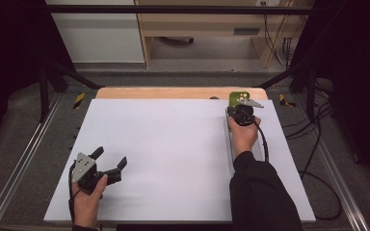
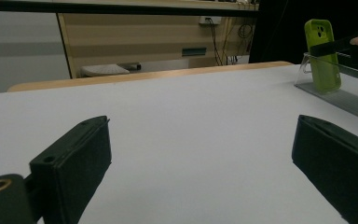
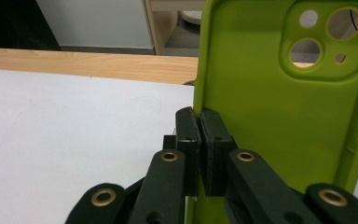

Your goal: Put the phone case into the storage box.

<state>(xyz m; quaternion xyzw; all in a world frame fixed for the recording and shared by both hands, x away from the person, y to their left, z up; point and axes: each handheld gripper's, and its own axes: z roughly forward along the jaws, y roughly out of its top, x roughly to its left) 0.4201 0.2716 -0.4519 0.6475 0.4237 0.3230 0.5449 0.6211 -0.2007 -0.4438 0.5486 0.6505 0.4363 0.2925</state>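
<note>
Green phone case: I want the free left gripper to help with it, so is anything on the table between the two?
Nothing visible. Bare white table lies between the open left gripper and the case, which the right gripper pinches by its edge in the clear stand.

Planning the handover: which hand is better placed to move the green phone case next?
Right: its tool is shut on the green phone case edge. The left tool sits open, far across the table.

We see the flat white worktop [image 1: 173,159] evenly lit from above, its surroundings dim and black toward both side edges, shadows faint, nearest jaws softly blurred.
</note>
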